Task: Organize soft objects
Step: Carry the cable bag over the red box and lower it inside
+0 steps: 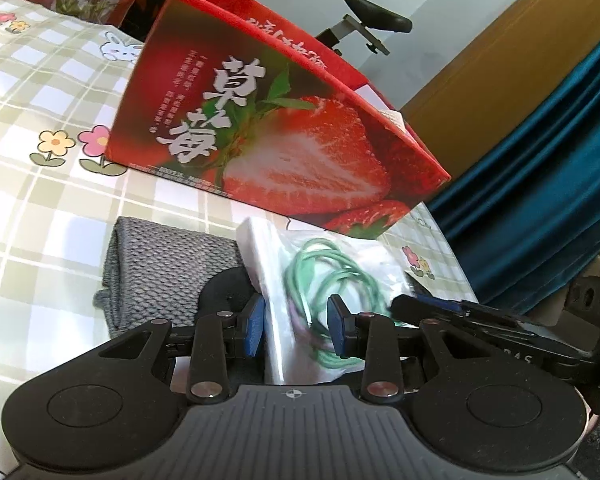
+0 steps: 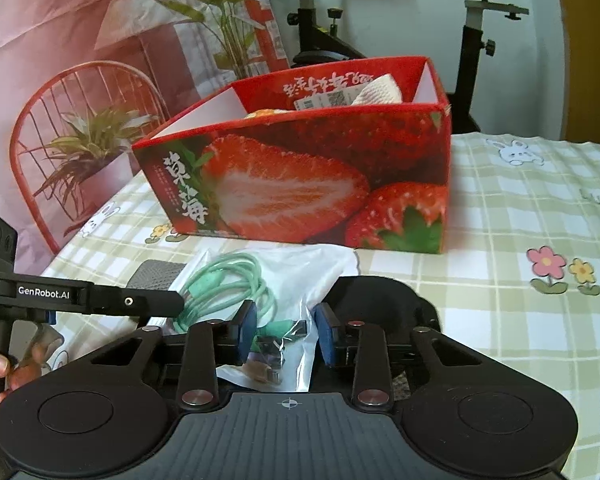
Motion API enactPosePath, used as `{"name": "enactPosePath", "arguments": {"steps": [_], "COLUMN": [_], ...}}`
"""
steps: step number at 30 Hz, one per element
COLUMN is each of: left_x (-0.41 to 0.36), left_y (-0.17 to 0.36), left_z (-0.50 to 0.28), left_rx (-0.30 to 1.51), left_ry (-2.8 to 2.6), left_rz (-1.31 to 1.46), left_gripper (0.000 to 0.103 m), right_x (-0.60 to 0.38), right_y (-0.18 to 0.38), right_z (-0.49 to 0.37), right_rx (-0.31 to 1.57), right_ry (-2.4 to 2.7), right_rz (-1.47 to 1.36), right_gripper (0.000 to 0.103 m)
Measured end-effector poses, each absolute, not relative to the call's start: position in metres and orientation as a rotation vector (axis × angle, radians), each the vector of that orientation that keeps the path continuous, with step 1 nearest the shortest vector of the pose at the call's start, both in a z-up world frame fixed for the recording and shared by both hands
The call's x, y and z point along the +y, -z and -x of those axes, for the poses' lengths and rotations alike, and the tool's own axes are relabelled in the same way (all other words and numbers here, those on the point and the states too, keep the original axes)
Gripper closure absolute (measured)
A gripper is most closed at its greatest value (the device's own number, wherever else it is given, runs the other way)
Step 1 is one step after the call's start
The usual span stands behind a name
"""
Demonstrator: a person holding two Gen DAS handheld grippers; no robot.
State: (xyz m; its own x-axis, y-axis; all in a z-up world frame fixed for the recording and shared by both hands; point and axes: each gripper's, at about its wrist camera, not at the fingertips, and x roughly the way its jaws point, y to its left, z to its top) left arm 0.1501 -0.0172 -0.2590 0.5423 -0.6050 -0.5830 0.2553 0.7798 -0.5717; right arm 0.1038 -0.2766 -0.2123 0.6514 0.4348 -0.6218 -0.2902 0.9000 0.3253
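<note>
The clear plastic bag (image 2: 284, 320) lies on the table (image 2: 500, 208) at 6 o'clock from the open strawberry box (image 2: 300, 184), its long axis running from the box toward the cameras. Glossy and crumpled, it shows a coiled green cable (image 2: 228, 280) inside. The left gripper (image 1: 296, 322) has its jaws clenched on the bag's near edge; the right gripper (image 2: 286, 330) straddles the bag, pad contact unclear. A grey knitted cloth (image 1: 160, 268) lies at 9 o'clock from the bag, partly hidden. The box's contents are mostly hidden.
</note>
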Motion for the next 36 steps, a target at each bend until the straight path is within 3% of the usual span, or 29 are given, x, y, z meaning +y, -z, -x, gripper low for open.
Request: {"name": "enactPosePath", "arguments": {"steps": [5, 22, 36], "left_x": [-0.012, 0.001, -0.016], "left_y": [0.251, 0.208, 0.154], "left_z": [-0.148, -0.148, -0.241], "left_rx": [0.829, 0.688, 0.586], "left_ry": [0.533, 0.577, 0.584], "left_rz": [0.457, 0.522, 0.466], "left_gripper": [0.072, 0.072, 0.072], "right_x": [-0.274, -0.275, -0.285], "right_y": [0.207, 0.156, 0.108], "right_z": [-0.102, -0.106, -0.188], "right_rx": [0.733, 0.56, 0.456], "right_ry": [-0.445, -0.48, -0.443], "right_rz": [-0.222, -0.221, -0.202], "right_gripper": [0.08, 0.082, 0.081]}}
